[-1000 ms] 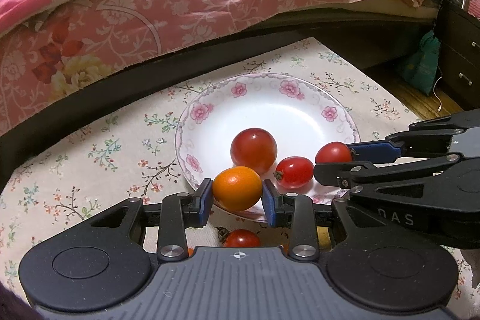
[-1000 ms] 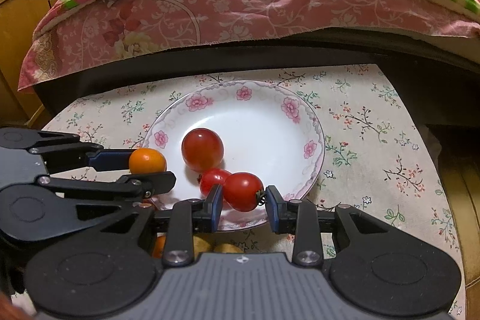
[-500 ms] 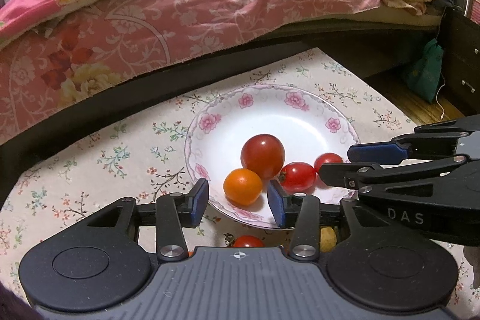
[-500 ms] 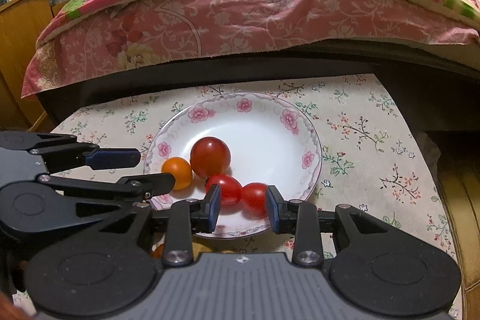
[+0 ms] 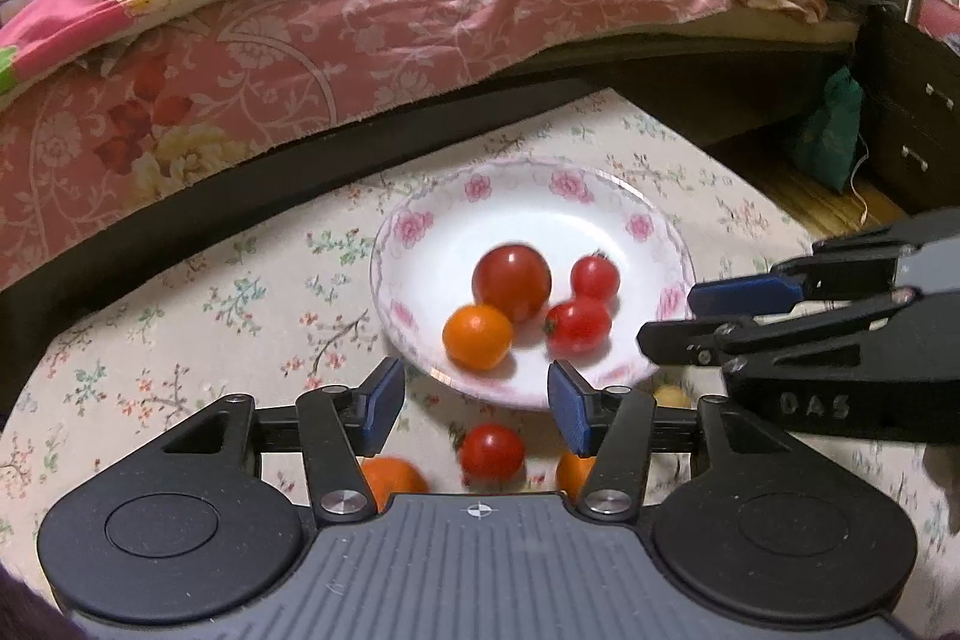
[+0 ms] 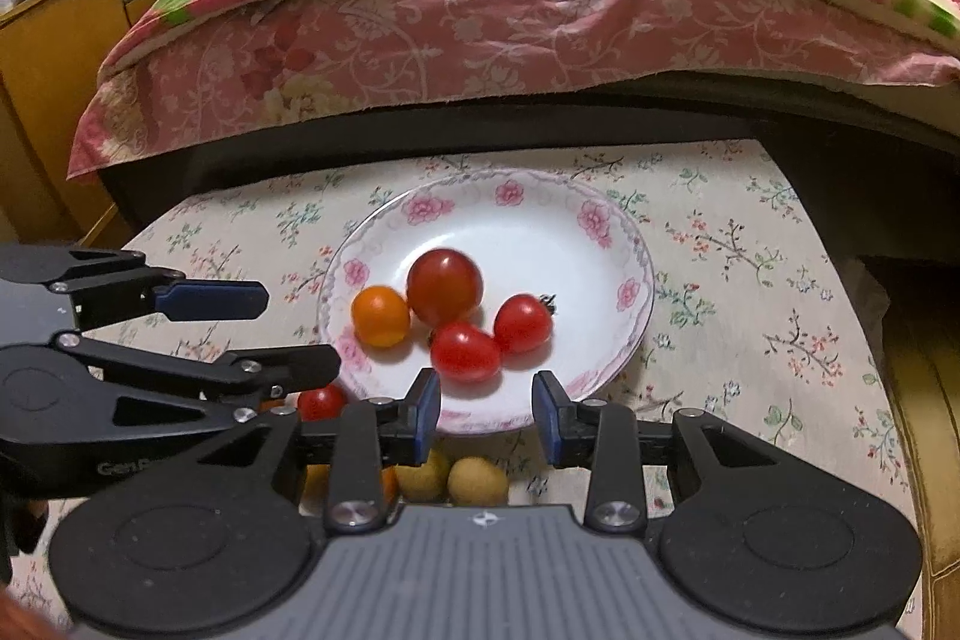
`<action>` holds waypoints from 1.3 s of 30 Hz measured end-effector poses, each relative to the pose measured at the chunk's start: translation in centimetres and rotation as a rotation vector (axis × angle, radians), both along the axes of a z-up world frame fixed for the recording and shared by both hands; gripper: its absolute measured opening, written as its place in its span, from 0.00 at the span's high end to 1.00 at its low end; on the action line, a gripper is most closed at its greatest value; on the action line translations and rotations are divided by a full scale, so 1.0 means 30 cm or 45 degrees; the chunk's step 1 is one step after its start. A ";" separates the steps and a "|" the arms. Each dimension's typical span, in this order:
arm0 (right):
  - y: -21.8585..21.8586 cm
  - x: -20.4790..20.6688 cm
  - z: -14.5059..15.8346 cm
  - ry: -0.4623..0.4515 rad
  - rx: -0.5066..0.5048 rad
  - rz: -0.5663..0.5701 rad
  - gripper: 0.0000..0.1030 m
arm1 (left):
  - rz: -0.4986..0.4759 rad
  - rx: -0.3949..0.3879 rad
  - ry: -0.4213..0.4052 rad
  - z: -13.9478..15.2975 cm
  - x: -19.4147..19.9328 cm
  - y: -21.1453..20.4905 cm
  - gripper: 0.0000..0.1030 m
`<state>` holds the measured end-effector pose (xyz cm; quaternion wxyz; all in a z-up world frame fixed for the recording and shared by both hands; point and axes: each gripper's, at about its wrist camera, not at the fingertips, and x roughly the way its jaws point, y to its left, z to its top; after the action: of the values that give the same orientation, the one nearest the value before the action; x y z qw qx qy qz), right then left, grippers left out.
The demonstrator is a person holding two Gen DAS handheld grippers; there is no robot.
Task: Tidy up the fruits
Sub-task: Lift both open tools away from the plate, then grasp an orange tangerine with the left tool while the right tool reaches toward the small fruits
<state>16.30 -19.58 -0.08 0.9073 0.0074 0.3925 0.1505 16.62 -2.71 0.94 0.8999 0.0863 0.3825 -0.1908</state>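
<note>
A white plate with pink flowers (image 5: 636, 202) (image 6: 606, 220) holds a large red tomato (image 5: 511, 281) (image 6: 444, 285), an orange fruit (image 5: 477, 336) (image 6: 380, 315) and two small red tomatoes (image 5: 579, 325) (image 6: 465, 352), (image 5: 594, 278) (image 6: 523, 323). My left gripper (image 5: 477, 403) is open just short of the plate's near rim, with nothing between its fingers. My right gripper (image 6: 486, 415) is open at the near rim too, also empty. On the cloth under the grippers lie a red tomato (image 5: 492, 453) (image 6: 321, 402), orange fruits (image 5: 393, 478) and yellowish fruits (image 6: 477, 481).
The table carries a floral cloth (image 5: 180, 340) (image 6: 780, 310). Behind it stands a bed with a pink sheet (image 5: 300, 40) and a quilt. A dark cabinet and a green bag (image 5: 831, 130) are at the right; a wooden cabinet (image 6: 48, 58) is at the left.
Both grippers opened, let the orange fruit and a small red tomato go onto the plate, and drew back toward me. The released fruits now rest beside the large tomato.
</note>
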 end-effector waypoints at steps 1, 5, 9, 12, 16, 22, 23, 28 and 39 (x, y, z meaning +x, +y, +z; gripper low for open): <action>-0.001 -0.008 -0.003 0.007 0.001 0.005 0.67 | -0.001 0.006 0.004 -0.004 -0.007 0.009 0.39; 0.002 -0.038 -0.018 0.040 0.004 0.031 0.67 | 0.005 0.025 0.042 -0.031 -0.039 0.056 0.38; 0.027 -0.067 -0.032 0.076 0.026 0.081 0.67 | 0.007 0.034 0.071 -0.053 -0.062 0.093 0.38; 0.059 -0.081 -0.039 0.087 0.029 0.131 0.67 | 0.005 0.037 0.079 -0.062 -0.072 0.110 0.37; 0.087 -0.089 -0.058 0.107 0.016 0.165 0.67 | -0.008 0.044 0.091 -0.076 -0.084 0.124 0.36; 0.088 -0.088 -0.077 0.133 0.020 0.167 0.67 | -0.038 0.062 0.097 -0.103 -0.108 0.129 0.35; 0.089 -0.088 -0.077 0.133 0.018 0.171 0.67 | -0.037 0.065 0.097 -0.106 -0.108 0.130 0.35; 0.093 -0.085 -0.083 0.147 0.020 0.173 0.67 | -0.034 0.058 0.080 -0.122 -0.087 0.137 0.35; 0.080 -0.083 -0.079 0.148 0.034 0.161 0.67 | 0.012 0.073 0.092 -0.172 -0.017 0.107 0.41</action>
<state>13.81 -17.18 -2.47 0.8714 0.0033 0.4423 0.2120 16.10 0.50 -4.23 0.8836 0.1033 0.4204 -0.1785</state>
